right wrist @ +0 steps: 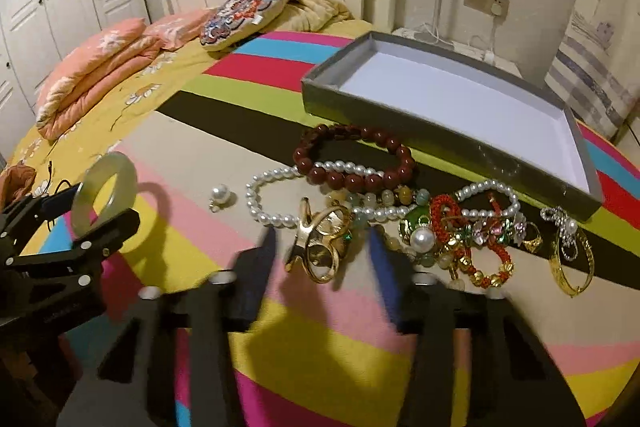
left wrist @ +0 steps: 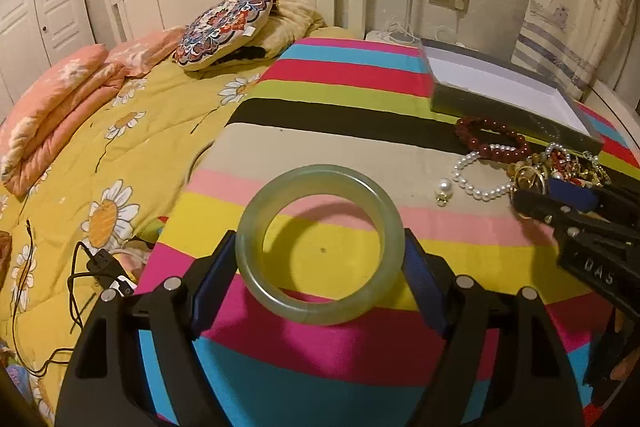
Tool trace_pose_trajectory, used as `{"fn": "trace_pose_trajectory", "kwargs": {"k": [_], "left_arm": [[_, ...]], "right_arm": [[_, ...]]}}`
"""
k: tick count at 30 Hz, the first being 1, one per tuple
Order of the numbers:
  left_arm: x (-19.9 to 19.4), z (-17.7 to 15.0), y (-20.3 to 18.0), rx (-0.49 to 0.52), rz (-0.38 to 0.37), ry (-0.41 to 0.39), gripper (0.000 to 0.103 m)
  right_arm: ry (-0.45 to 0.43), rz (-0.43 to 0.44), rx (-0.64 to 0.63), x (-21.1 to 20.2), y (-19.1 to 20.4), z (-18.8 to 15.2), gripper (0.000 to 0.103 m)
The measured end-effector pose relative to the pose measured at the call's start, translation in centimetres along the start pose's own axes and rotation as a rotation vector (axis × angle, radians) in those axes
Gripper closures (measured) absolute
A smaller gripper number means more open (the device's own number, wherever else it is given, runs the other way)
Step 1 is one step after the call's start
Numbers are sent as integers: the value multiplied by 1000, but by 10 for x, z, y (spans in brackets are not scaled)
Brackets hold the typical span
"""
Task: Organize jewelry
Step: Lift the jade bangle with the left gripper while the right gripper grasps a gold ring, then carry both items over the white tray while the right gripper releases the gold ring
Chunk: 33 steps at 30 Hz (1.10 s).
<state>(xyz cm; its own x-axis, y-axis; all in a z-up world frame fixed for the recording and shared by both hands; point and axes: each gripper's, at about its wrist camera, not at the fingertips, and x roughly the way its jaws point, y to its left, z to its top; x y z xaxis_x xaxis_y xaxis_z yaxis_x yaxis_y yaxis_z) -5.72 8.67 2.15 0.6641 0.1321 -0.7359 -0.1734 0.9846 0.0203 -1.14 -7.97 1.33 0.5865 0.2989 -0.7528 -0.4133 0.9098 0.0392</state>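
Observation:
My left gripper (left wrist: 320,259) is shut on a pale green jade bangle (left wrist: 320,183), held above the striped cloth; it also shows in the right wrist view (right wrist: 86,187). My right gripper (right wrist: 322,247) is open, its blurred fingers either side of a gold ring ornament (right wrist: 316,247) at the near edge of the jewelry pile. The pile holds a dark red bead bracelet (right wrist: 352,179), a white pearl bracelet (right wrist: 256,203), a red-and-gold bracelet (right wrist: 472,247) and a gold bangle (right wrist: 576,267). An open grey box (right wrist: 400,131) with a white inside lies behind the pile.
A loose pearl earring (right wrist: 220,195) lies left of the pile. The striped cloth (left wrist: 320,355) covers the bed's right part. A yellow daisy quilt (left wrist: 80,167), pink folded bedding (left wrist: 52,107), a patterned cushion (left wrist: 224,27) and a black cable (left wrist: 92,267) lie to the left.

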Motion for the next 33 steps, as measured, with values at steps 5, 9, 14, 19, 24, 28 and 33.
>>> {"fn": "trace_pose_trajectory", "kwargs": {"k": [5, 9, 14, 19, 24, 28, 33], "left_arm": [[-1, 6, -2, -2, 23, -6, 25], [-6, 16, -11, 29, 63, -48, 25], [-12, 30, -30, 74, 70, -79, 25], [-11, 40, -48, 110, 50, -86, 25], [-4, 53, -68, 152, 25, -82, 25], [4, 75, -91, 197, 25, -103, 25], [5, 103, -119, 242, 28, -154, 25]], "right_arm": [[-61, 32, -9, -14, -2, -5, 90], [-93, 86, -2, -25, -7, -9, 90], [-129, 113, 22, -38, -16, -7, 90], [-163, 124, 58, -51, -30, -6, 90], [-195, 108, 87, -59, -50, 1, 90], [-218, 82, 115, -60, -72, 10, 90], [-248, 35, 133, -63, -100, 23, 90]]}}
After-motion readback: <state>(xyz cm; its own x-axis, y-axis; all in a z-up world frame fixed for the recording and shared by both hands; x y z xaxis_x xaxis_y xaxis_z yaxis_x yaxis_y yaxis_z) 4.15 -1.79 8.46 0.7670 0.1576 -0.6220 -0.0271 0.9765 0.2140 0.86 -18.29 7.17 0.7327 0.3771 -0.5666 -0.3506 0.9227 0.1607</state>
